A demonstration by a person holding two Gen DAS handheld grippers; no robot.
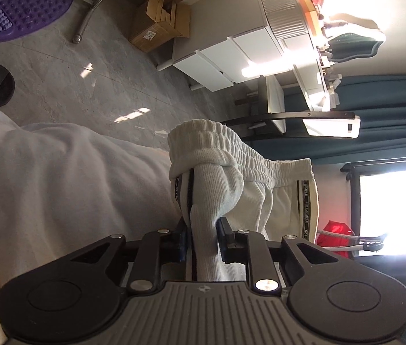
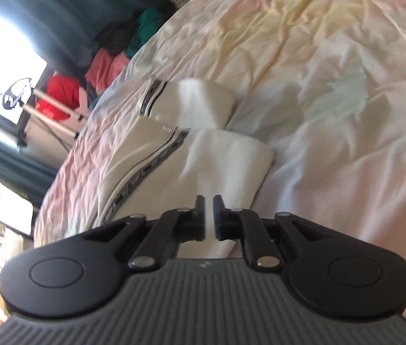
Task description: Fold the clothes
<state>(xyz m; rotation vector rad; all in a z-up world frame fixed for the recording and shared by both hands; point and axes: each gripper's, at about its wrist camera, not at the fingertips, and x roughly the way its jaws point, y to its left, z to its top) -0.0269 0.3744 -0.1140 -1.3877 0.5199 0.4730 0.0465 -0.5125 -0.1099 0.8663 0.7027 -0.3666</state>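
- The white shorts (image 1: 248,189) are seen in the left wrist view bunched and lifted, the ribbed elastic waistband uppermost and a lettered side stripe running down one edge.
- The left gripper (image 1: 203,241) is clamped on a gathered roll of the shorts' fabric; the cloth passes straight between the two fingers (image 1: 225,230) and fills the gap, with the waistband hanging just beyond the tips.
- The hold near the waistband is judged to serve as one corner grip, so that the garment can be carried or stretched for a fold.
- In the right wrist view the shorts (image 2: 203,155) are seen spread over the bed (image 2: 332,72), both leg ends lying flat on the crumpled sheet and the striped seams running away to the left.
- The right gripper (image 2: 208,218) is closed on a thin edge of the same white cloth; only a narrow strip of fabric shows between its fingers (image 2: 200,215), which stand almost together.
- The picture from the right wrist is blurred, so the exact edge gripped cannot be told.
- With both ends gripped, the garment is judged to be held taut between the two grippers above the bed, part resting on the sheet.
- Whether a fold has been laid cannot be told from these views.
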